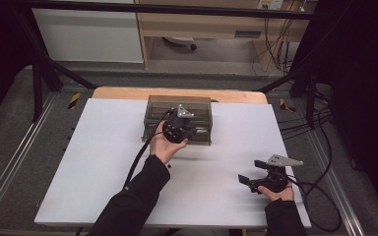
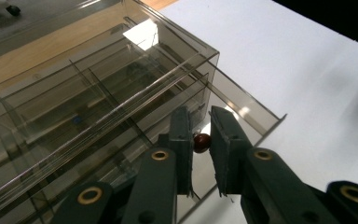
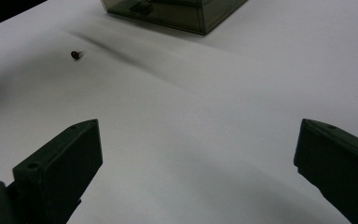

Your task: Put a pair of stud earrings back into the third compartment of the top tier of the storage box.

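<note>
A small dark-red bead is pinched between the jaws of the left gripper, which are clenched on it from both sides. It is held over the open front compartment of a smoky transparent organizer box that stands near the far edge of the white surface, about midway along it. The bead is judged to be light, hard and smooth, so it is likely to roll or to squirt out if it is squeezed off-centre; it is best gripped across its widest part, as it is here, and let go low inside a compartment so that it does not bounce. The box is taken to be rigid thin plastic, light enough to be shoved by a careless push.

The right gripper is held near the near right corner of the surface with its jaws released and wide apart, nothing between them. A second small dark-red bead lies loose on the surface, well apart from the box.

Whether the bead has a hole or a stem cannot be made out. The contents of the box are blurred by reflections, and the near wall of the box is partly covered by the left hand in the high view.
</note>
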{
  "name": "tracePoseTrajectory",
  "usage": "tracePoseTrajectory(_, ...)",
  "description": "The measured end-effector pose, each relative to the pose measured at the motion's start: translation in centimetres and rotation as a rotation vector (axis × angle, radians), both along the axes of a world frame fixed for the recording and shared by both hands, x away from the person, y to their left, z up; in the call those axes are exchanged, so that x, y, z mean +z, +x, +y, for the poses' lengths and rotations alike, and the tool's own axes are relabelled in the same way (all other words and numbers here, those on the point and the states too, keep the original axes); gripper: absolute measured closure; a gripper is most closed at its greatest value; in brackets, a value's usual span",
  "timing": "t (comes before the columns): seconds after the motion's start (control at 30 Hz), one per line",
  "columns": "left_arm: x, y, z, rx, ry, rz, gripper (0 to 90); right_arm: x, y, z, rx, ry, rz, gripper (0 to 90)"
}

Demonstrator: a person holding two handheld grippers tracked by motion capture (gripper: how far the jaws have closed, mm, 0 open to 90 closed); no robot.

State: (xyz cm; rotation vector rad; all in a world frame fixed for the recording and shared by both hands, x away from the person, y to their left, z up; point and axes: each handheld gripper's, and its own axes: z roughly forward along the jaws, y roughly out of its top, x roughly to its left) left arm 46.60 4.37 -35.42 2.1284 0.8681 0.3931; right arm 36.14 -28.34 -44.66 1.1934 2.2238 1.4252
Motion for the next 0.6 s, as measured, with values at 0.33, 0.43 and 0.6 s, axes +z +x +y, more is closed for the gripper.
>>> tracePoseTrajectory(0.33,-1.6,0.9,-0.9,-0.003,0.019,0.021,79.1,0.0,0.0,0.0,-0.001,0.005,0.001,1.5)
tracePoseTrajectory(0.43,-1.5,0.9,-0.8,-0.003,0.018,0.016,78.0,0.0,0.0,0.0,0.0,0.003,-0.001,1.5)
tracePoseTrajectory(0.6,-0.7,0.5,-0.3,-0.003,0.005,0.003,65.6,0.0,0.0,0.0,-0.001,0.004,0.001,1.5)
